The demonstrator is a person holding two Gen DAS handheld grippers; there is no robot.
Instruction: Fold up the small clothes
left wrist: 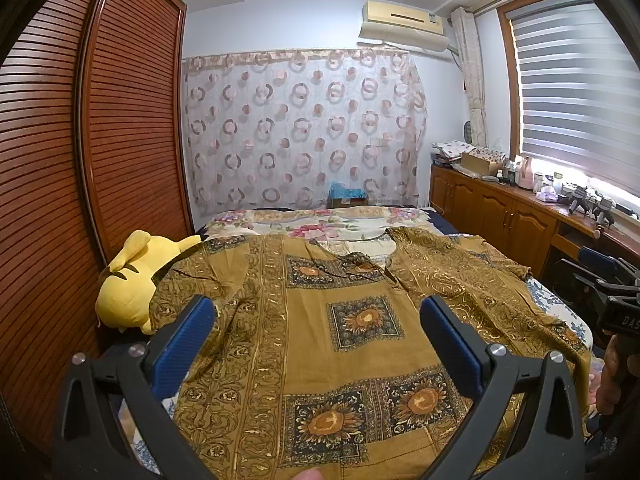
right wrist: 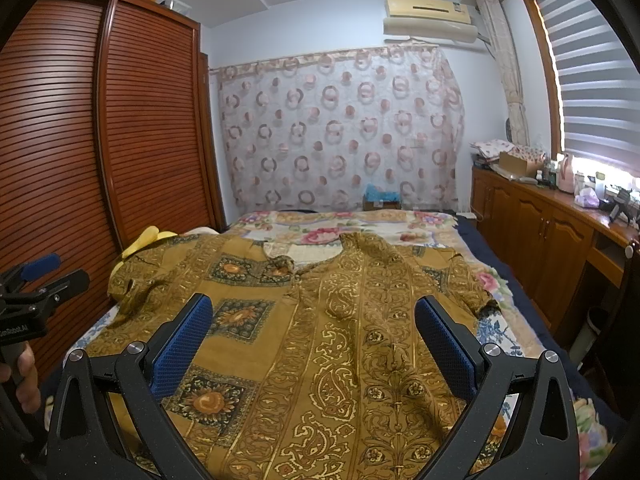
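A mustard-brown patterned shirt [left wrist: 344,320] with sunflower squares lies spread flat on the bed, neckline at the far side, sleeves out to both sides. It also fills the right wrist view [right wrist: 340,340]. My left gripper [left wrist: 318,316] is open and empty, hovering over the shirt's lower left half. My right gripper [right wrist: 314,316] is open and empty, hovering over the shirt's lower right half. The right gripper shows at the right edge of the left wrist view [left wrist: 612,292]; the left gripper shows at the left edge of the right wrist view [right wrist: 36,284].
The bed [left wrist: 320,220] has a floral cover. A yellow plush toy [left wrist: 128,292] lies at the bed's left edge beside the slatted wooden wardrobe [left wrist: 80,160]. Wooden cabinets [left wrist: 500,208] with clutter on top run along the right under the window.
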